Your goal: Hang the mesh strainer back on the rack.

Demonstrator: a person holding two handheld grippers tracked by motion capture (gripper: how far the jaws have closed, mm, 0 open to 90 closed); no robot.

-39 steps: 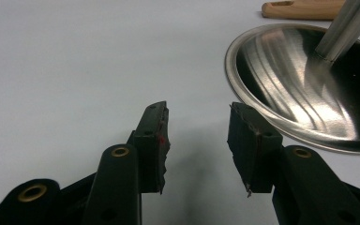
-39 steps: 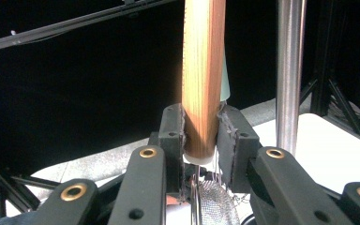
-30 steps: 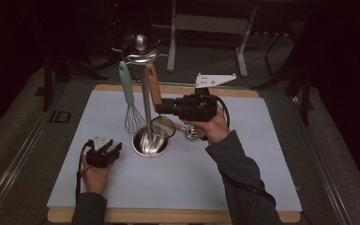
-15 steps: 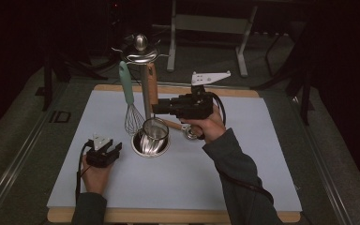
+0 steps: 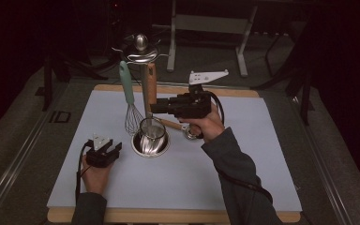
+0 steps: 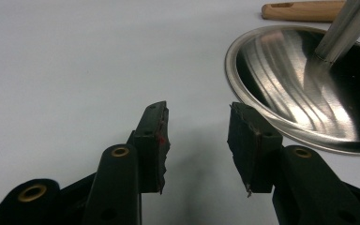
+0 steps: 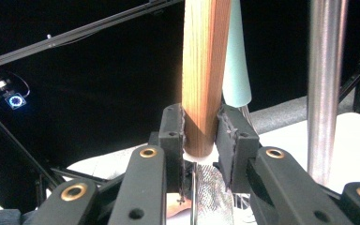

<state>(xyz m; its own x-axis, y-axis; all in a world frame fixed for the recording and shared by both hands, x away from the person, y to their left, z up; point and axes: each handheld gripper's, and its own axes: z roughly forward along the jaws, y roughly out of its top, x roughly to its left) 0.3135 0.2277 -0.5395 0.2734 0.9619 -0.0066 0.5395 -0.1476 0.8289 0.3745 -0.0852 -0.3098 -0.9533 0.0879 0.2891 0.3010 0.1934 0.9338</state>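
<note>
A steel utensil stand (image 5: 141, 50) rises on a pole from a round dish base (image 5: 161, 149). From its top hangs a whisk with a teal handle (image 5: 126, 84). My right gripper (image 5: 156, 108) is shut on the wooden handle (image 7: 204, 70) of a mesh strainer (image 5: 152, 130). It holds the strainer upright beside the pole (image 7: 326, 84), with the basket over the base. In the right gripper view the pads (image 7: 173, 136) press both sides of the handle, with the mesh (image 7: 211, 187) below them. My left gripper (image 5: 116, 148) rests open on the mat, left of the base (image 6: 300, 84), with nothing between its jaws.
A second wooden-handled utensil (image 5: 172, 124) with a metal ring end lies on the pale blue mat (image 5: 243, 164), right of the base and under my right hand. The mat lies on a wooden board. Dark floor and a metal frame (image 5: 206, 23) lie beyond it.
My right gripper, with the strainer, has edged slightly to the left and toward the stand. The left gripper has not moved.
</note>
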